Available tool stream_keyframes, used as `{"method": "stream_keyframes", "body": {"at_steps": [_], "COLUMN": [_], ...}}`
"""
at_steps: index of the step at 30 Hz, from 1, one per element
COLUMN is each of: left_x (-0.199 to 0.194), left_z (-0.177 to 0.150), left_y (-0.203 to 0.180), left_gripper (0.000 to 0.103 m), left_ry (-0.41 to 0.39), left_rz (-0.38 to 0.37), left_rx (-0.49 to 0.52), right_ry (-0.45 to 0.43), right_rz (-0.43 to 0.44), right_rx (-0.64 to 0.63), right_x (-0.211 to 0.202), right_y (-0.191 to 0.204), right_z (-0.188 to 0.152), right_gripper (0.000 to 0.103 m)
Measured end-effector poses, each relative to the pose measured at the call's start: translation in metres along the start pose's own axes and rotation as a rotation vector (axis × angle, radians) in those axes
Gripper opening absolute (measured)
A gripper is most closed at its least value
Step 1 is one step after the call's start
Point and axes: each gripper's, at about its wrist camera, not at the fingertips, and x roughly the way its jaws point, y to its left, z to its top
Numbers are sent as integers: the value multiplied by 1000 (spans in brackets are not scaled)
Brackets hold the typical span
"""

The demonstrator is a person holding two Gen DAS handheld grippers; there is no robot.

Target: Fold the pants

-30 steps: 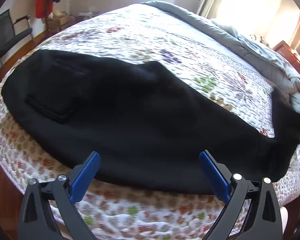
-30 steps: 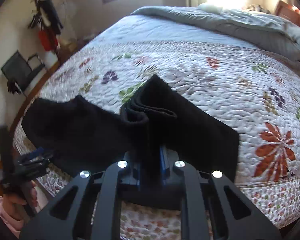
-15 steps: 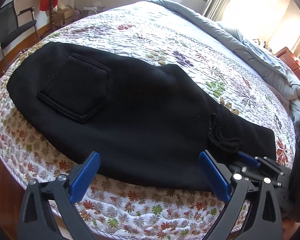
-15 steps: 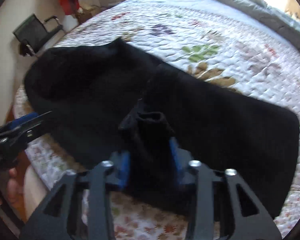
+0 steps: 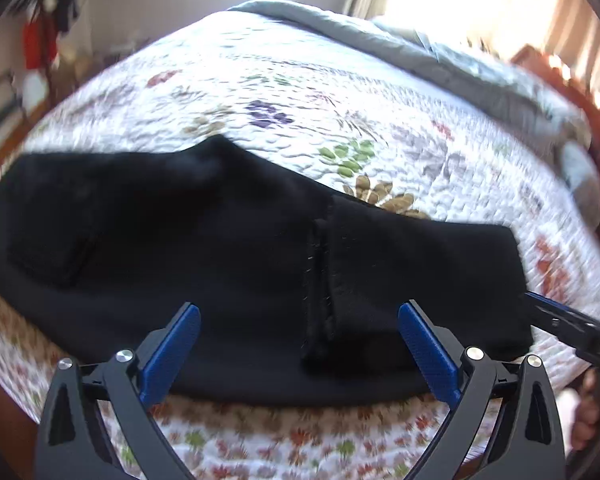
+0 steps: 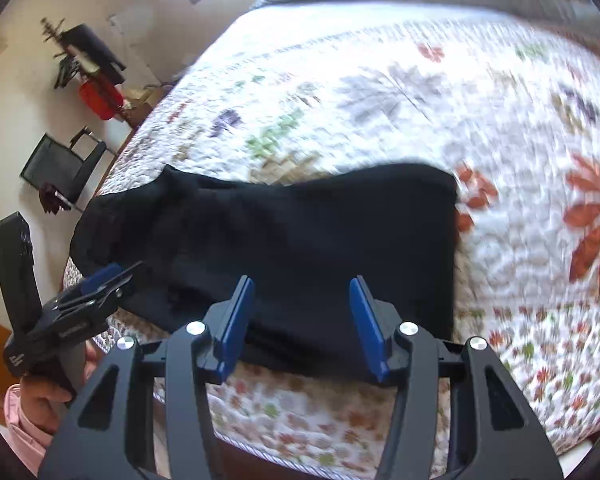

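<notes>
A: Your left gripper (image 5: 300,336) is standing with its blue ribbed pads spread wide, gripping nothing, hovering just over the near edge of the black pants (image 5: 220,248).

B: And your right gripper (image 6: 302,320) is gaping too, holding nothing, its pads poised above the folded end of the pants (image 6: 300,240).

A: The pants are lying soft and matte, like fleece, along the near edge of the quilt (image 5: 300,92). One leg end is lying doubled back over the rest, its stitched hem crossing the middle.

B: The quilt is puckered and stitched, white with printed flowers. Beyond the pants, you are seeing a grey blanket (image 5: 440,56) bunched along the quilt's far side.
</notes>
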Motion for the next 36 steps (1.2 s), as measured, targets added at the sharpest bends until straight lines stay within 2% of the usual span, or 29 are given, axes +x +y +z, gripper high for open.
{"method": "stream_keyframes", "body": {"at_steps": [3,4,5,7,10,12,13,15,17,18,21,22,24,26,28,31,32,36], "left_x": [35,43,52,52,47,40,33,24,21,23,35,44,62,68,69,62,59,39], "left_z": [-4,-6,-10,-14,-12,-6,-1,10,24,31,42,43,41,37,35,32,31,22], "left_y": [-16,-17,-15,-11,-9,-3,-1,-1,-8,-14,-27,-31,-35,-41,-48,-46,-42,-33], "left_gripper": [99,99,100,100,99,99,99,99,99,99,99,99,99,99,99,99,99,99], "left_ry": [95,122,140,109,110,101,72,36,22,27,66,92,146,151,152,148,151,125], "left_rz": [99,110,98,79,61,40,12,-49,-155,-221,-307,-322,-295,-274,-243,-246,-256,-277], "left_rx": [79,82,66,42,44,7,-26,-69,-97,-107,-114,-117,-115,-83,-27,-28,-48,-87], "right_ry": [45,73,91,68,81,44,9,-33,-46,-48,-7,14,54,62,50,21,13,-34], "right_rz": [23,27,26,58,128,150,152,152,145,117,40,21,-4,1,33,74,76,75], "right_rx": [64,88,105,147,207,209,194,176,161,144,136,142,155,171,199,224,224,161], "right_x": [15,24,32,37,28,14,4,-7,-9,-7,9,16,34,46,49,32,24,-13], "right_y": [-24,-32,-37,-51,-64,-64,-62,-59,-56,-55,-60,-65,-72,-83,-92,-96,-94,-73], "right_z": [-12,-16,-20,-26,-22,-15,-9,6,24,35,55,59,60,56,52,47,43,18], "right_gripper": [46,43,37,32,27,35,39,39,39,39,39,35,31,27,26,27,31,35]}}
